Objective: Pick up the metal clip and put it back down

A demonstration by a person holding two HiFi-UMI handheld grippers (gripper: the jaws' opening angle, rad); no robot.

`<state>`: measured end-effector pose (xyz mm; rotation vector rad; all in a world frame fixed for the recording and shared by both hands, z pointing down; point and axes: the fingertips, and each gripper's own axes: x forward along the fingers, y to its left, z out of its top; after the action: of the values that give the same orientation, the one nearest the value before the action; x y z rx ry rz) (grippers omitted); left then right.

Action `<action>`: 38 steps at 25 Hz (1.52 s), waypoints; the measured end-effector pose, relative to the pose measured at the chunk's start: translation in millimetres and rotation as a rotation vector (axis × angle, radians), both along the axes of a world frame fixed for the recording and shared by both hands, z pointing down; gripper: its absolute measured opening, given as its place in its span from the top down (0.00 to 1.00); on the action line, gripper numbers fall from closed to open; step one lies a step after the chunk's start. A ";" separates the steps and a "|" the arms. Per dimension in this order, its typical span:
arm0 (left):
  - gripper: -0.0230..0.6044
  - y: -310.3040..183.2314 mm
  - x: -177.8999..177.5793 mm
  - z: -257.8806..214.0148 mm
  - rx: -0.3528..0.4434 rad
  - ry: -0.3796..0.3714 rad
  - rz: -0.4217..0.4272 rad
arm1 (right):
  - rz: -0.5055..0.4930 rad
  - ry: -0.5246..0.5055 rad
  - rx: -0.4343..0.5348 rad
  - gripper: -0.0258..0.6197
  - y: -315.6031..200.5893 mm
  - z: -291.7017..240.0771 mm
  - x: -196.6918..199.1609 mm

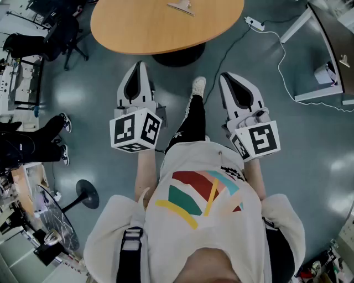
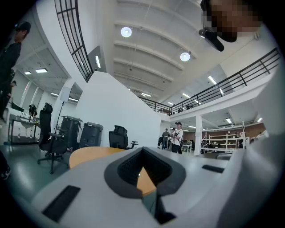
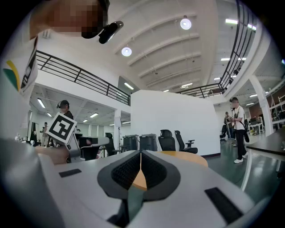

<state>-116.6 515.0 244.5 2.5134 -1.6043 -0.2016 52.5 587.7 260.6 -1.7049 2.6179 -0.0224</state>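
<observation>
The metal clip (image 1: 181, 6) lies on the far part of the round wooden table (image 1: 138, 27), at the top edge of the head view. I hold both grippers level above the floor, short of the table's near edge and well apart from the clip. The left gripper (image 1: 139, 66) is shut, with nothing between its jaws. The right gripper (image 1: 229, 77) is shut and empty too. In the left gripper view the left gripper (image 2: 143, 149) faces the table top (image 2: 89, 153). The right gripper (image 3: 140, 152) also faces the table (image 3: 187, 156). Neither gripper view shows the clip.
The table's dark pedestal base (image 1: 178, 55) stands just ahead of my feet. A white cable with a power strip (image 1: 254, 23) runs across the floor at right toward a white desk frame (image 1: 315, 97). An office chair (image 1: 61, 33) and a seated person (image 1: 33, 143) are at left.
</observation>
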 end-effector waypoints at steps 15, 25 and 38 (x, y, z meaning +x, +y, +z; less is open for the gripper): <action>0.89 -424.3 -7.6 -10.1 0.020 0.048 0.075 | -0.070 -0.008 -0.028 0.94 -436.3 -23.0 -46.3; 0.89 -582.2 -10.2 47.7 -0.072 0.053 0.088 | -0.036 -0.034 -0.141 0.91 -611.5 29.0 -42.8; 0.89 -636.7 46.7 137.7 -0.257 -0.024 0.032 | -0.148 0.035 -0.510 0.58 -704.0 205.2 29.7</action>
<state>-69.9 -121.7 382.2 2.3515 -1.4901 0.0369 82.2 -116.3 465.8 -1.6213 2.9348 -0.7264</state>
